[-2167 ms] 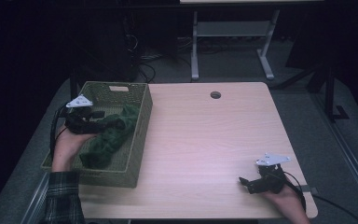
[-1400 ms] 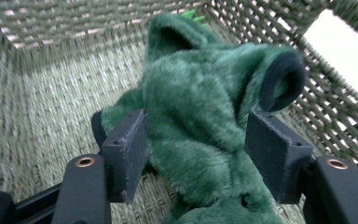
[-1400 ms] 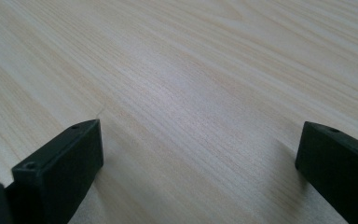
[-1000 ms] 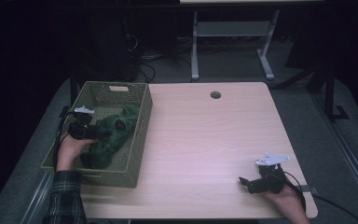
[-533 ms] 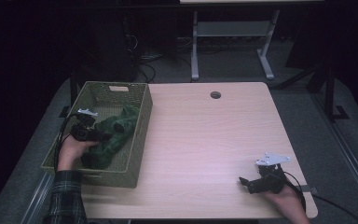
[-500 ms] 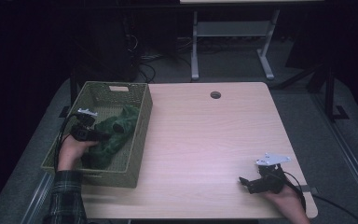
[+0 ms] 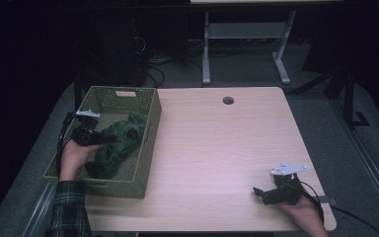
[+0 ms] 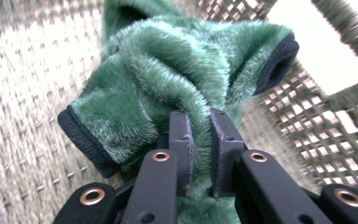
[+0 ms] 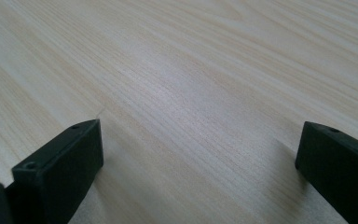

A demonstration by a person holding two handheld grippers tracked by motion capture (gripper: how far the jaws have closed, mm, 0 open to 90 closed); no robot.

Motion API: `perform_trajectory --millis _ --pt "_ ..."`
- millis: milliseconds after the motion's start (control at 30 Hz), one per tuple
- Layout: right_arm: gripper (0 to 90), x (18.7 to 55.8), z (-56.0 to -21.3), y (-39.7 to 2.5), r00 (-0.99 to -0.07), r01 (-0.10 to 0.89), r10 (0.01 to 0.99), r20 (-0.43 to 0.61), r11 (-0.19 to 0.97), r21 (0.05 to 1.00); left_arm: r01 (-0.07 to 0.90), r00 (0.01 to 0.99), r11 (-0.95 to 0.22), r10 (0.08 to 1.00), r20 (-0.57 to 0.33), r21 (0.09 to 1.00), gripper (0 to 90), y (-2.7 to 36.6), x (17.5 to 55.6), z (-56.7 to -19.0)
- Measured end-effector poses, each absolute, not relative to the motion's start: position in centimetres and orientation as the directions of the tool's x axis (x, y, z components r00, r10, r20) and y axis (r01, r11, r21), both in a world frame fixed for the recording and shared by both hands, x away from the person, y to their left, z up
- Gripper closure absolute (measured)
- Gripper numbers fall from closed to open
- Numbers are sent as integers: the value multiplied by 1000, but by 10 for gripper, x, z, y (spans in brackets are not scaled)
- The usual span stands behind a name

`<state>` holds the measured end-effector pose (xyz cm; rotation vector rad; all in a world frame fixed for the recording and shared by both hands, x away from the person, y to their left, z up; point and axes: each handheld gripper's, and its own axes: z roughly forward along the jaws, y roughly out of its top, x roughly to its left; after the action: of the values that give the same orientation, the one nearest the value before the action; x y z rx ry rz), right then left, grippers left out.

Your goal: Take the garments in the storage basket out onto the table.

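Left claw (image 8: 200, 135) lowered into basket (image 7: 145, 143), pinching green fleece (image 8: 168, 79)

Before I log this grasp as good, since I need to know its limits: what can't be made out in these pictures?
- What kind of garment the green fleece garment is: bunched up in the woven basket.
- How much fleece the left tool has pinched: in the left gripper view the fold hides the pads.
- The garment's underside: in the high view the basket wall covers it.
- The right tool stands open over the table; both jaws are cut off by the frame edge.
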<state>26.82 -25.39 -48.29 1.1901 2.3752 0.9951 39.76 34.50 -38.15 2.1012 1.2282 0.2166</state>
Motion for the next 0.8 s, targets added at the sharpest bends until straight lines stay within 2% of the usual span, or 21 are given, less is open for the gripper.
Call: perform_trajectory --millis 567,800 --pt "5 268 -483 -254 -610 581 792 36 416 700 565 569 -204 798 -199 799 821 340 375 -331" --pt "5 268 -483 -254 -610 581 791 36 416 700 539 575 -184 793 -200 822 823 337 370 -323"
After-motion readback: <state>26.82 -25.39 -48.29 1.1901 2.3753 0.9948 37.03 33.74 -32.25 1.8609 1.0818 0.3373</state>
